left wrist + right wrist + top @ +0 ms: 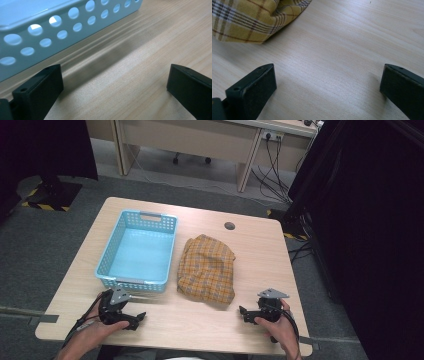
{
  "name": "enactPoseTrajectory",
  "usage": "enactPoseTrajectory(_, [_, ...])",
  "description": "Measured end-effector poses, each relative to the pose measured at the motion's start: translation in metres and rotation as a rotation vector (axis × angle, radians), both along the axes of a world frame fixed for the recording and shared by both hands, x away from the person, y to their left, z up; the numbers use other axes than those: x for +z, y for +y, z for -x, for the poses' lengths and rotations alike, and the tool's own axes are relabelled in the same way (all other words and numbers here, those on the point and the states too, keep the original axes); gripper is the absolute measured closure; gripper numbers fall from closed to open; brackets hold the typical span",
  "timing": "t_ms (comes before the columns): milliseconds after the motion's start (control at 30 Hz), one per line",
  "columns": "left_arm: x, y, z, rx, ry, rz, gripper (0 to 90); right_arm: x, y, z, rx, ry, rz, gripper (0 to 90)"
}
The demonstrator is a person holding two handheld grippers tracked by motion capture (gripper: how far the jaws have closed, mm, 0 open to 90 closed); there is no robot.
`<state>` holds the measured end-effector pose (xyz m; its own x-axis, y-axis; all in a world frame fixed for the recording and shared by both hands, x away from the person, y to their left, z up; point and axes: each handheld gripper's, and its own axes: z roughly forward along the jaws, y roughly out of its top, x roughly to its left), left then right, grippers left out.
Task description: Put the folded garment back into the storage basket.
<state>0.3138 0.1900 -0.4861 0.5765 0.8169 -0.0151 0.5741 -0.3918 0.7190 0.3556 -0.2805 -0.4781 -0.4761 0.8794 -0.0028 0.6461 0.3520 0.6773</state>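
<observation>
From the high view, the yellow plaid cloth [206,269] lies crumpled on the wooden table [260,250], just beside the light blue basket [137,251] on its right flank, and both tools sit low at the near edge: the left gripper [134,319] in front of the basket's near wall, the right gripper [243,312] near the cloth's near corner but apart from it. The work in hand looks like getting that cloth into the basket, and the grab is not yet made. In the left gripper view, the jaws stand wide apart with bare wood between them, holding nothing, and the basket's perforated wall [57,27] runs across just ahead. In the right gripper view, those jaws are spread wide too, empty, with a fold of the cloth [249,20] up at the top left. To do this well, I'd say the right tool should swing toward that fold, come in low and pinch a thick bunched part rather than a single thin edge, so the fabric won't slip out. The left one could take the opposite side, so the bundle lifts clear over the rim rather than dragging the basket along.
</observation>
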Motion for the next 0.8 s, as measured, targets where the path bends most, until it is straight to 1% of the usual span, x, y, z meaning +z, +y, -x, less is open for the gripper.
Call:
enactPoseTrajectory(167, [0.0001, 0.0, 0.0, 0.0, 0.001, -0.001, 0.0, 0.0, -0.0004, 0.0002, 0.002, -0.001, 0.0, 1.0])
enactPoseTrajectory(433, [0.0, 0.0, 0.0, 0.0, 0.0, 0.0, 0.0, 0.0015, -0.0025, 0.0004, 0.009, 0.003, 0.003, 4.4])
enactPoseTrajectory(600, [0.0, 0.0, 0.0, 0.0, 0.0, 0.0, 0.0, 0.0019, -0.003, 0.0001, -0.002, 0.004, 0.003, 4.7])
enactPoseTrajectory(700, [0.0001, 0.0, 0.0, 0.0, 0.001, -0.001, 0.0, 0.0016, -0.0029, 0.0001, -0.006, -0.001, 0.001, 4.7])
enactPoseTrajectory(733, [0.0, 0.0, 0.0, 0.0, 0.0, 0.0, 0.0, 0.0019, -0.0032, -0.0002, -0.002, -0.005, 0.008, 4.7])
enactPoseTrajectory(800, [0.0001, 0.0, 0.0, 0.0, 0.001, -0.001, 0.0, 0.0031, -0.0036, -0.0008, -0.013, -0.021, 0.018, 4.7])
